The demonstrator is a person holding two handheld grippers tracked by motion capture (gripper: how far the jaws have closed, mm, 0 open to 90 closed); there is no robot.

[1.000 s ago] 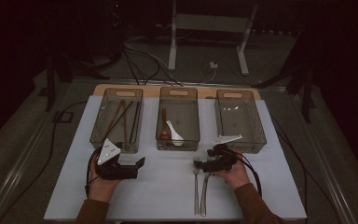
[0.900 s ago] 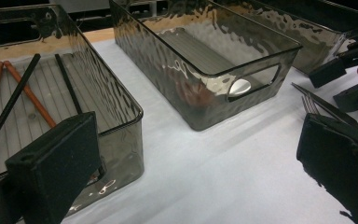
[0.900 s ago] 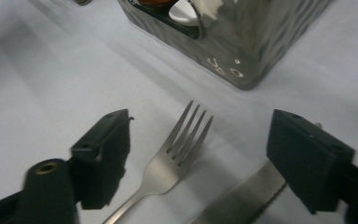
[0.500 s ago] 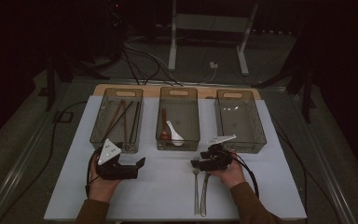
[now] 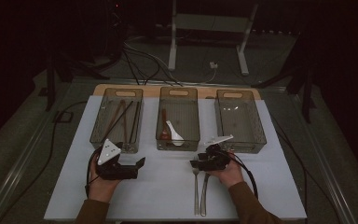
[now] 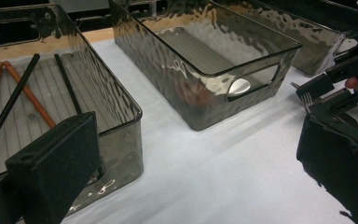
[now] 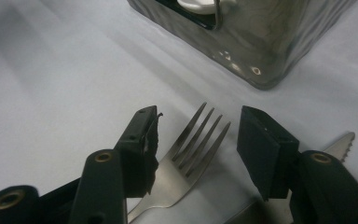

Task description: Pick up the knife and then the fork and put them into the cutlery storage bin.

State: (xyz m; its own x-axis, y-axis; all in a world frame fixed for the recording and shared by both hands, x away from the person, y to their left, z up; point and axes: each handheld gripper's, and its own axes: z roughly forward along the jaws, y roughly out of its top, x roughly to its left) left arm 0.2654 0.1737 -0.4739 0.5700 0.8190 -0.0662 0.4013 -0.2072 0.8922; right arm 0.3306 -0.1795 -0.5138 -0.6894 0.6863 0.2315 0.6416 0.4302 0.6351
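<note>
Between my right gripper's [image 7: 193, 144] closing, not yet gripping jaws, I am framing the fork [image 7: 186, 154]; knife [image 7: 340, 144] waiting beside; left gripper [image 5: 137, 164] idling agape.

Left claw [image 6: 191, 158] open, chopsticks [image 6: 25, 91] in near bin [image 6: 121, 116], right claw [image 6: 328, 91] w/ fork [image 6: 306, 96]

Right gripper [image 7: 193, 140] jaws have just been closing around fork [image 7: 186, 158] head on counter [image 7: 51, 70]; fork between them, pads not yet touching it.
</note>
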